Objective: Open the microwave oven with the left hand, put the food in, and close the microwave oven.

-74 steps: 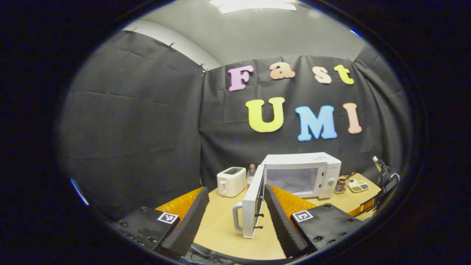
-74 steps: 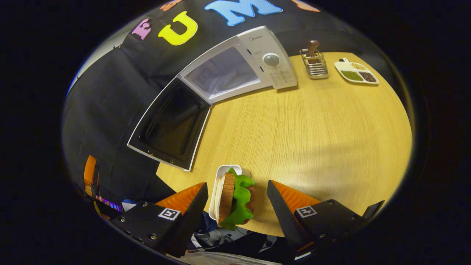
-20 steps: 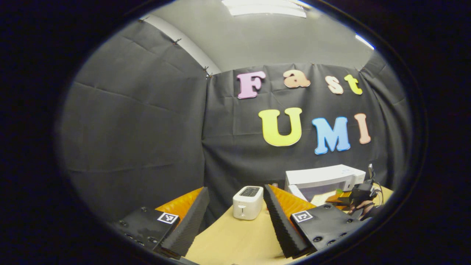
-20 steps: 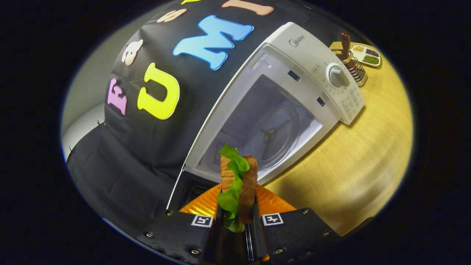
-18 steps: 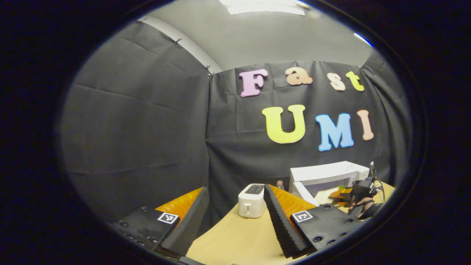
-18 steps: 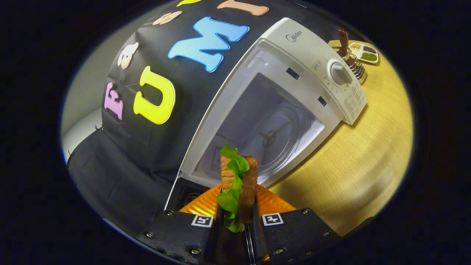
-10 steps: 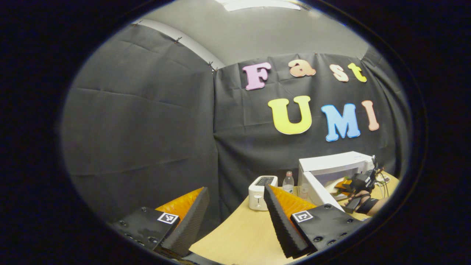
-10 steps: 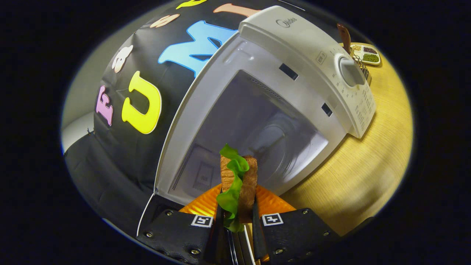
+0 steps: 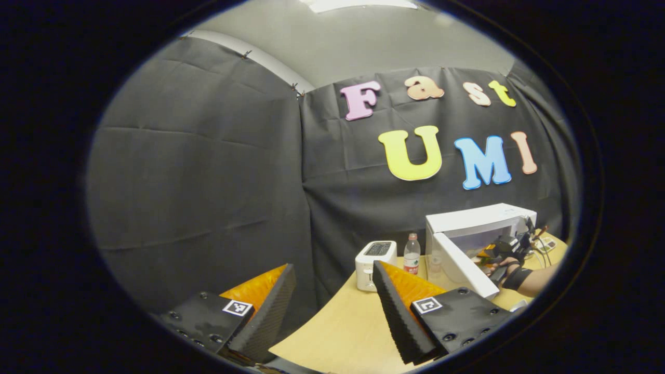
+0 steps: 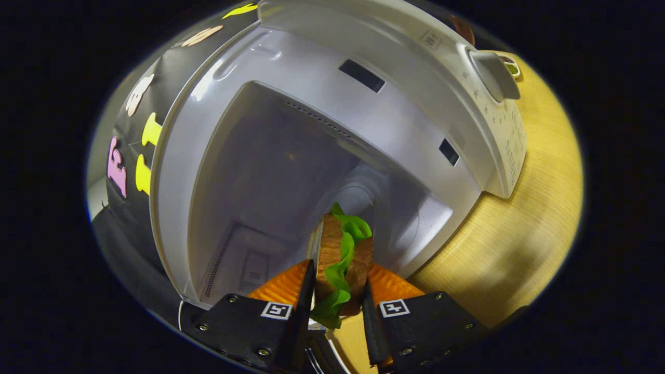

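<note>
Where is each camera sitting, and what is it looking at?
Left gripper view: rides on the open left gripper, back from the wooden table, looking at a white toaster, a clear bottle and the person's hand.
Right gripper view: rides on the right gripper, pointing a lettuce sandwich into the oven.
Both share the white microwave oven, door open.
</note>
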The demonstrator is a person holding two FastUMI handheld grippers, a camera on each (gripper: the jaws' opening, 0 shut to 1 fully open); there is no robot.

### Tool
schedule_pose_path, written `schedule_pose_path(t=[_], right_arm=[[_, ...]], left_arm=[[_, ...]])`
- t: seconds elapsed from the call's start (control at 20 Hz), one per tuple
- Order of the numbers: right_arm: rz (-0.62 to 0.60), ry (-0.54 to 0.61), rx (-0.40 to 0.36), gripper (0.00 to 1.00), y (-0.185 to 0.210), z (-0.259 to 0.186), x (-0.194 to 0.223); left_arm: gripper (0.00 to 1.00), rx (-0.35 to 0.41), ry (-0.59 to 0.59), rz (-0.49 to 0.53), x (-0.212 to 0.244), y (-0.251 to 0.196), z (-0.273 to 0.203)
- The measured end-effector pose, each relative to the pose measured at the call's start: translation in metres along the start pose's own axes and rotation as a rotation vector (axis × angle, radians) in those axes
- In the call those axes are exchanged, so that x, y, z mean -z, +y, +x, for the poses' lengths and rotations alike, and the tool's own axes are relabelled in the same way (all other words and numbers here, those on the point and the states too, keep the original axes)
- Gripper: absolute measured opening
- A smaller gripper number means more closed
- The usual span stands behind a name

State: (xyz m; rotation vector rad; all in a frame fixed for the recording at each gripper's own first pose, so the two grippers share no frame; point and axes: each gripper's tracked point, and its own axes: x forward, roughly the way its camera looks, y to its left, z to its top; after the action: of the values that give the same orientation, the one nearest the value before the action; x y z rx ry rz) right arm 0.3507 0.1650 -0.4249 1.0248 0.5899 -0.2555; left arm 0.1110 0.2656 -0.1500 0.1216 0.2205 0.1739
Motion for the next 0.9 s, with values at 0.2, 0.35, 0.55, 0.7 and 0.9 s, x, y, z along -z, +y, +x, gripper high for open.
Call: schedule_pose_path(t=[0.2,0.35,0.55,0.7,0.9], right_arm=[[-0.123,-0.02,0.101,0.75,-0.017,-0.006,-0.015],[-0.239,-0.038,0.157,0.98,-0.027,-0.018,-0.026],[-0.336,-0.032,0.171,0.98,-0.033,-0.049,-0.039],[-0.424,-0.057,0.145,0.98,-0.029,-0.083,-0.059],[-0.543,-0.118,0.095,0.98,-0.018,-0.138,-0.085]], left_arm=[[0.96,0.008,-0.009,-0.021,-0.001,-0.007,0.009],[0.96,0.028,-0.007,-0.025,0.003,-0.018,0.01],[0.96,0.069,0.006,-0.032,0.016,-0.037,0.016],[0.96,0.105,0.02,-0.047,0.029,-0.053,0.025],[0.96,0.148,0.057,-0.08,0.053,-0.075,0.04]])
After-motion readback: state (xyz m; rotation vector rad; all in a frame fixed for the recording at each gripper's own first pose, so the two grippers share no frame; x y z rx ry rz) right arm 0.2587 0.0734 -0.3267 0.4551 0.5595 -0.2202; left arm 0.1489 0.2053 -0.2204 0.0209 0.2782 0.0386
